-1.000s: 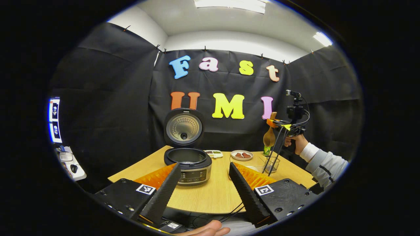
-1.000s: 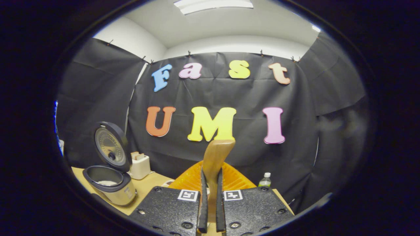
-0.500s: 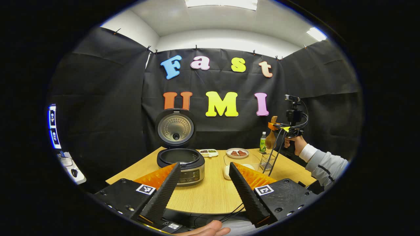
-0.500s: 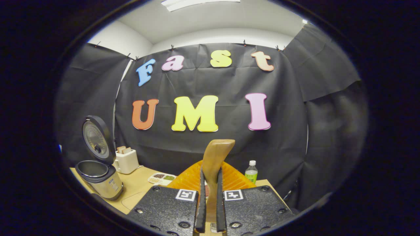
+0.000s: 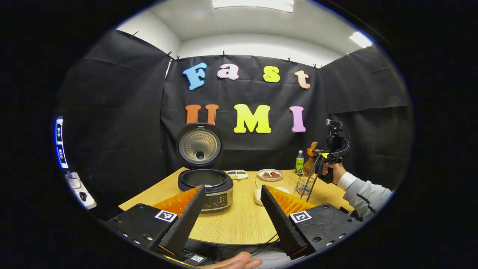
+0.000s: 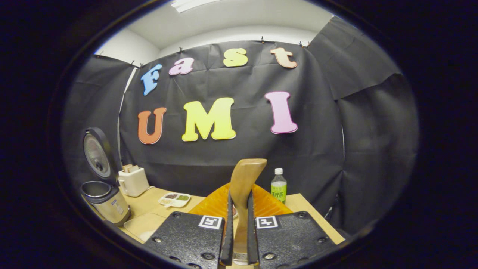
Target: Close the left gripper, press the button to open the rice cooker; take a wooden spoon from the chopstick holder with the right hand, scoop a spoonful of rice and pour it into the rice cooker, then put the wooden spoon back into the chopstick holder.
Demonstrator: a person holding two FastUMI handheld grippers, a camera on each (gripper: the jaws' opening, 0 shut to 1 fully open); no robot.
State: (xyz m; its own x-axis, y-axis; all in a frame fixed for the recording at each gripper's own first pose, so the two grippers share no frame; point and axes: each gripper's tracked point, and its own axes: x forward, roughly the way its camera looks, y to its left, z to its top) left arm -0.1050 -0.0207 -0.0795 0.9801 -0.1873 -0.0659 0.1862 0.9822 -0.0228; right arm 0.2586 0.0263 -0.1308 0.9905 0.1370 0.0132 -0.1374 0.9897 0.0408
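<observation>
Wooden spoon is clamped upright in right gripper jaws — left gripper jaws held apart; rice cooker lid is up.

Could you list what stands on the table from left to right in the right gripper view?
Rice cooker with its lid up → toaster → divided snack tray → wooden spoon held between the right gripper fingers → green bottle.

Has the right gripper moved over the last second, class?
Yes. In the left gripper view the right gripper with the wooden spoon has sunk toward the wire chopstick holder, judged against the table.
</observation>
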